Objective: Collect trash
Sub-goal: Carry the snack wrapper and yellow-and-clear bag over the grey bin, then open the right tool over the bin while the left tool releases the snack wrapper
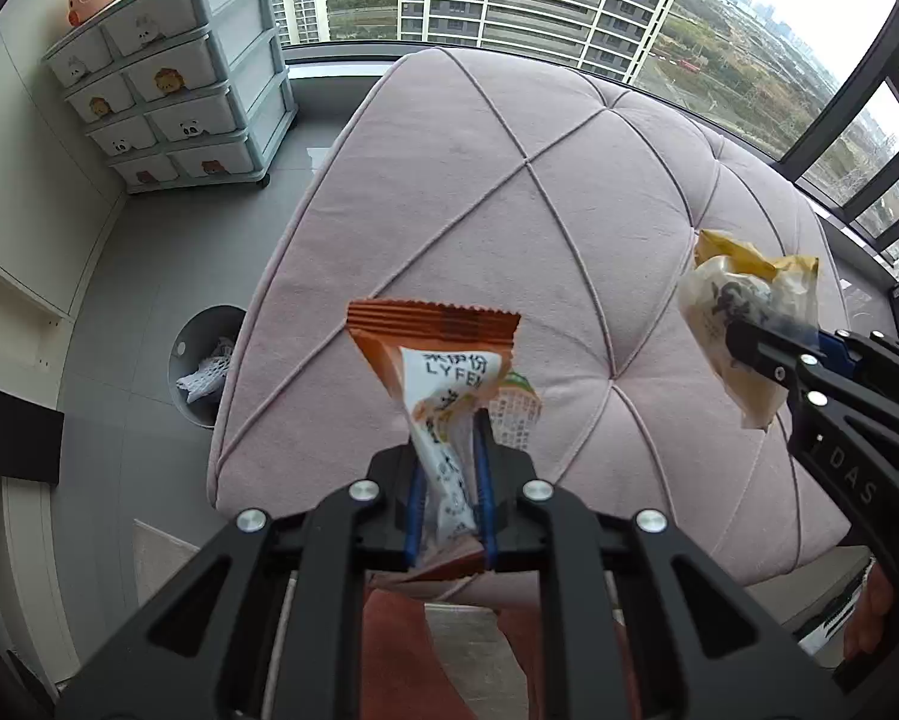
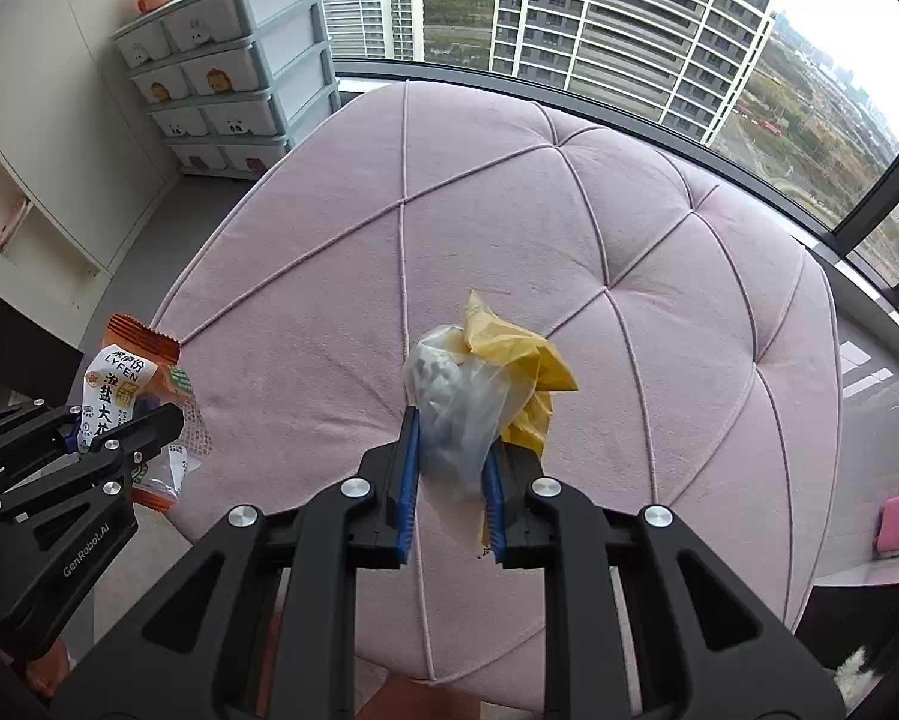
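Observation:
My left gripper (image 1: 449, 450) is shut on an orange and white snack wrapper (image 1: 443, 372), which stands up between its blue pads above the near edge of the pink tufted ottoman (image 1: 509, 180). My right gripper (image 2: 449, 438) is shut on a crumpled clear and yellow plastic wrapper (image 2: 479, 384) over the middle of the ottoman (image 2: 629, 252). In the left wrist view the right gripper (image 1: 743, 336) comes in from the right with its wrapper (image 1: 737, 300). In the right wrist view the left gripper (image 2: 155, 420) holds the snack wrapper (image 2: 125, 384) at the left.
A round grey bin (image 1: 203, 366) with white foam netting inside stands on the floor left of the ottoman. A drawer unit (image 1: 173, 90) with animal pictures stands at the back left, by the window. White shelving (image 2: 41, 180) lines the left wall. A pink object (image 2: 896, 522) sits at the right.

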{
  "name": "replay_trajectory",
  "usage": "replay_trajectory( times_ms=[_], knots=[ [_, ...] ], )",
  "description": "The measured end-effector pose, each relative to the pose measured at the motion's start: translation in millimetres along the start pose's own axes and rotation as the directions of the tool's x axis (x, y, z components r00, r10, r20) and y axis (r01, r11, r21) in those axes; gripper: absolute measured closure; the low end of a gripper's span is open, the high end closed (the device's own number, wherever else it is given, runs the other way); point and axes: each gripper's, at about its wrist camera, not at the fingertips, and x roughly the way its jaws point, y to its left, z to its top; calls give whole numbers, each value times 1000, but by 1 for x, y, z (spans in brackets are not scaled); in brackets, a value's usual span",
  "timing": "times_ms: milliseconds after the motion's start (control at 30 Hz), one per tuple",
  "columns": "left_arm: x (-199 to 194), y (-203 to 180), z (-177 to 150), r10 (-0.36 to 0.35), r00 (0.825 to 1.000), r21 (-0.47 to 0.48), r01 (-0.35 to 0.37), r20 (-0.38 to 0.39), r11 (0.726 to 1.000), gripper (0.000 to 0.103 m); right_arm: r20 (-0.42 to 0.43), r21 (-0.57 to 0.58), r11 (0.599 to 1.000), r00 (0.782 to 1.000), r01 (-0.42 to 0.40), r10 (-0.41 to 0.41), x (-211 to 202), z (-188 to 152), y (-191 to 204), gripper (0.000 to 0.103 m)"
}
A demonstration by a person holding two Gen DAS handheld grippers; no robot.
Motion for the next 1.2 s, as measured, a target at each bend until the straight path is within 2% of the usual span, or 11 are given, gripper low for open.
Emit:
replay_trajectory(
  times_ms=[167,333,567,700,833,933,1067,1167,1200],
  knots=[
    [-10,78,-2,55,998,-132,-53,13,990,88,5,-126,990,998,-69,70,12,33,79,86],
    [-13,159,-6,118,993,-264,-111,9,958,88,2,-244,958,988,-148,154,31,64,165,86],
    [0,260,-15,218,976,-421,-204,-15,884,88,-9,-378,893,965,-246,262,67,104,277,86],
    [16,307,-23,258,966,-494,-242,-38,835,88,-35,-417,862,953,-288,302,99,120,324,86],
    [39,341,-28,282,958,-549,-265,-55,793,88,-81,-432,842,944,-322,319,136,126,359,85],
    [58,358,-30,286,956,-574,-267,-59,774,88,-118,-448,830,943,-330,311,169,128,381,85],
    [84,367,-31,280,958,-591,-258,-55,765,88,-161,-463,817,939,-345,305,212,126,402,85],
    [105,372,-30,271,961,-588,-251,-56,769,88,-212,-459,810,930,-366,300,243,121,413,84],
    [111,373,-30,270,961,-584,-251,-57,772,88,-225,-463,807,929,-368,295,251,120,417,79]
  ],
)
